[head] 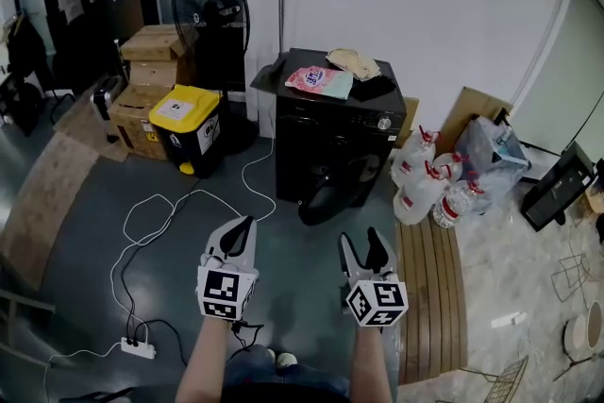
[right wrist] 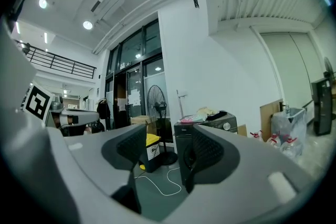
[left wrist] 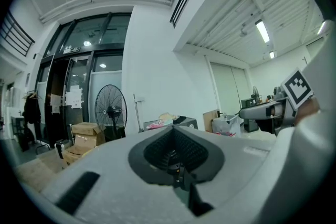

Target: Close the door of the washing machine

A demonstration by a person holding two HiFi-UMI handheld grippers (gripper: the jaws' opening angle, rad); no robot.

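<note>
The black washing machine (head: 335, 132) stands against the white wall, straight ahead of me. Its round door (head: 326, 193) hangs open at the front, low down. Both grippers are held out level over the floor, well short of the machine. My left gripper (head: 243, 226) has its jaws together with nothing in them; in the left gripper view the pads (left wrist: 176, 150) meet, and the machine's top (left wrist: 181, 122) shows just above them. My right gripper (head: 361, 238) stands open and empty. In the right gripper view the machine (right wrist: 218, 124) is behind the right-hand pad (right wrist: 210, 155).
A pink packet (head: 319, 80) and cloths lie on the machine. A yellow-lidded bin (head: 189, 127), cardboard boxes (head: 151, 61) and a standing fan (head: 209, 14) are to its left. Water bottles (head: 429, 184) and wooden planks (head: 429, 297) are on the right. A white cable (head: 160, 222) loops to a power strip (head: 138, 348).
</note>
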